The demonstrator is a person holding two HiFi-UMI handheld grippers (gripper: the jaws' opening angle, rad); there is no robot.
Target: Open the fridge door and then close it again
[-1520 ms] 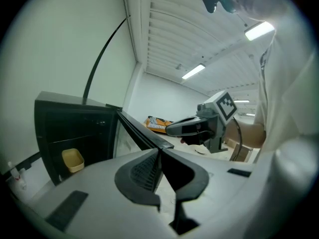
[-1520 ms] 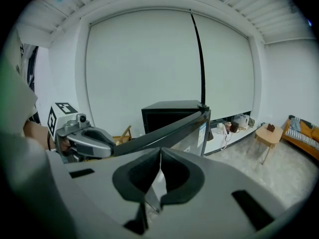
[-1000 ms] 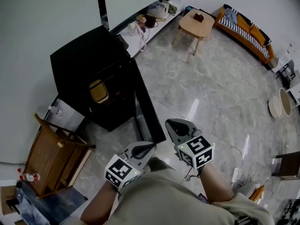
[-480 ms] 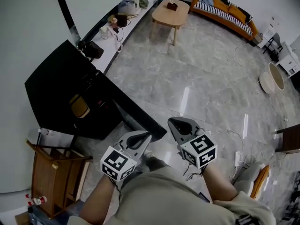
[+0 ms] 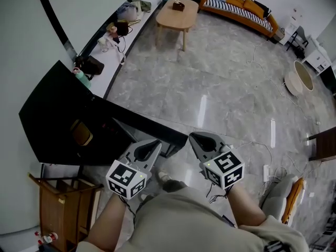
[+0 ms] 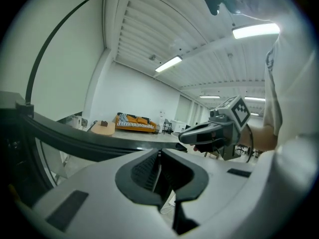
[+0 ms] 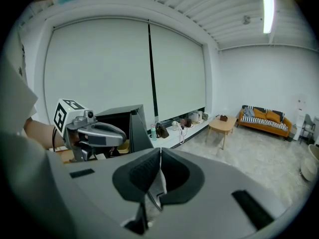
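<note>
glossy grey marble floor (image 5: pixel 226 88) spreads across the room. at twelve o'clock stands a light wooden coffee table (image 5: pixel 172 14), and at one o'clock an orange sofa (image 5: pixel 239 7) by the white wall. a low white ledge (image 5: pixel 105 62) runs at eleven, a wooden chair (image 5: pixel 60 214) sits at seven. strip lights (image 7: pixel 268 11) glow overhead.

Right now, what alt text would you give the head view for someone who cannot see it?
Seen from above, a person holds the left gripper and right gripper, jaws shut and empty, near a black fridge whose door stands open.
</note>
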